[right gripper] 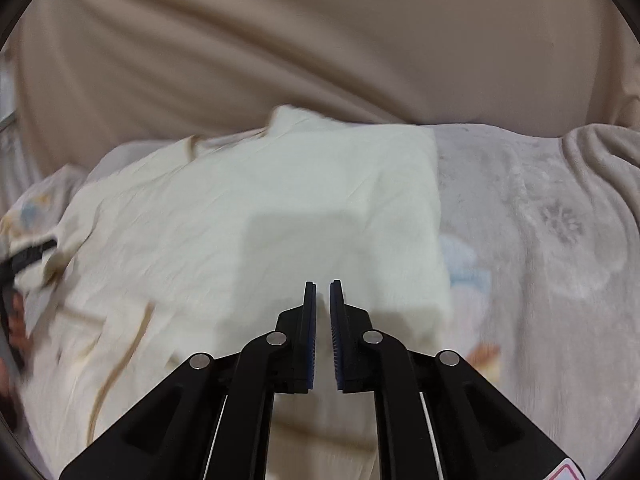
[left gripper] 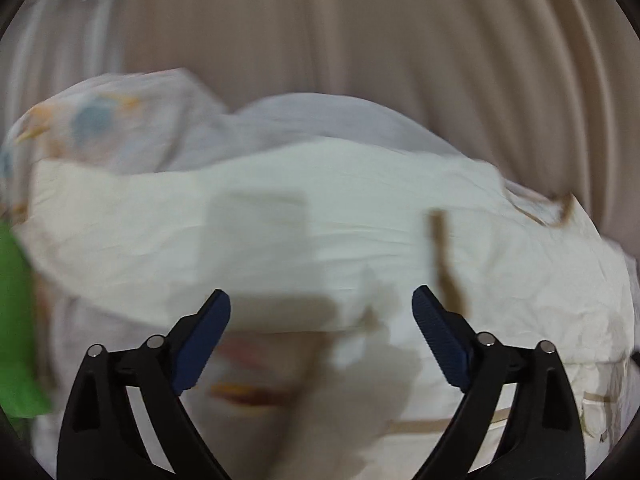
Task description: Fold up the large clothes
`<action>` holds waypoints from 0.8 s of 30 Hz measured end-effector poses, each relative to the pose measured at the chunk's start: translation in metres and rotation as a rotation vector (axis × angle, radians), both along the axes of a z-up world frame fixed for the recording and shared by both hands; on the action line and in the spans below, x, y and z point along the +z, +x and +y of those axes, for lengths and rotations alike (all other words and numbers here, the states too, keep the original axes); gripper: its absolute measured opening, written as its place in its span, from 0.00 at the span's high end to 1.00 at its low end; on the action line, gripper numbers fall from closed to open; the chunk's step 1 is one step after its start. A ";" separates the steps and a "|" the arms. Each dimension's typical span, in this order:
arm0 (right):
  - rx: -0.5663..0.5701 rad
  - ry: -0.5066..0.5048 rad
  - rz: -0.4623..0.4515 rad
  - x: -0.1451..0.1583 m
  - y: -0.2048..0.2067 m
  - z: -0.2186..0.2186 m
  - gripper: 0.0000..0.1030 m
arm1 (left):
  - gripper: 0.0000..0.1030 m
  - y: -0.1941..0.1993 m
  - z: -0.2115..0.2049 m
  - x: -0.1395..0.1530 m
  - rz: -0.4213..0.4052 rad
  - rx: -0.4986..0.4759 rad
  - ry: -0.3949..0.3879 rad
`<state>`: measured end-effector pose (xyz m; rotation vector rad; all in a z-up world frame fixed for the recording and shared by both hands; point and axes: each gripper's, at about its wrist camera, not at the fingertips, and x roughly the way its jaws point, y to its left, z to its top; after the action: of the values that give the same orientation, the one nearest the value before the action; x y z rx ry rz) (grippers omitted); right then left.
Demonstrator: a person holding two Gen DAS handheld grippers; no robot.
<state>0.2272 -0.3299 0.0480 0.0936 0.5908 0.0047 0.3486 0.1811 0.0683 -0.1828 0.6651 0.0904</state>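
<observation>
Cream garment (right gripper: 248,216) on patterned blanket (right gripper: 540,240) | left tool (left gripper: 321,308) spread | right tool (right gripper: 323,292) nearly closed, empty | green cloth (left gripper: 16,320) beside

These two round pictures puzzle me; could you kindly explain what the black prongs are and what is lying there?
Each picture comes from a fisheye camera mounted on a hand-held gripper, looking forward along its two fingers; a person holds one in each hand. The left view shows the left gripper with its blue-padded jaws spread wide, holding nothing. The right view shows the right gripper with jaws almost together; nothing visible is between them. Below both lies a cream garment with tan trim, partly folded, on a pale patterned blanket. A beige curtain hangs behind. Both pictures are motion-blurred.
</observation>
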 end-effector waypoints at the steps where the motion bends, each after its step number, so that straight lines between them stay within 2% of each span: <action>1: 0.028 0.001 0.013 -0.005 -0.012 0.008 0.84 | 0.11 -0.004 0.026 0.000 0.016 0.062 -0.003; 4: 0.090 0.010 0.044 -0.022 -0.038 0.030 0.81 | 0.11 -0.008 0.091 -0.008 0.095 0.241 0.009; 6: 0.119 0.001 0.062 -0.033 -0.046 0.043 0.80 | 0.11 -0.007 0.124 -0.019 0.144 0.315 -0.024; 9: 0.123 -0.041 0.063 -0.046 -0.049 0.056 0.73 | 0.11 0.007 0.151 -0.038 0.217 0.329 -0.095; 12: 0.119 -0.065 0.059 -0.049 -0.049 0.060 0.70 | 0.20 0.024 0.150 -0.045 0.208 0.339 -0.084; 14: 0.116 -0.058 0.058 -0.050 -0.049 0.059 0.69 | 0.48 0.037 0.153 -0.048 0.211 0.334 -0.117; 15: 0.113 -0.051 0.060 -0.051 -0.049 0.058 0.67 | 0.58 0.043 0.154 -0.049 0.215 0.343 -0.118; 16: 0.114 -0.043 0.062 -0.051 -0.048 0.056 0.67 | 0.83 0.048 0.153 -0.047 0.214 0.346 -0.113; 17: 0.114 -0.036 0.063 -0.051 -0.048 0.055 0.67 | 0.90 0.051 0.151 -0.043 0.207 0.342 -0.109; 19: 0.113 -0.027 0.059 -0.051 -0.048 0.054 0.67 | 0.92 0.047 0.143 -0.022 0.146 0.317 -0.117; 22: 0.111 -0.023 0.057 -0.052 -0.048 0.055 0.66 | 0.93 0.032 0.103 0.036 -0.004 0.241 -0.053; 24: 0.111 -0.023 0.057 -0.052 -0.048 0.055 0.65 | 0.94 0.018 0.056 0.081 -0.110 0.138 -0.025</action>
<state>0.1793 -0.2748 -0.0035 0.0389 0.6519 0.1033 0.3663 0.2373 0.1497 -0.2559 0.5434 0.2034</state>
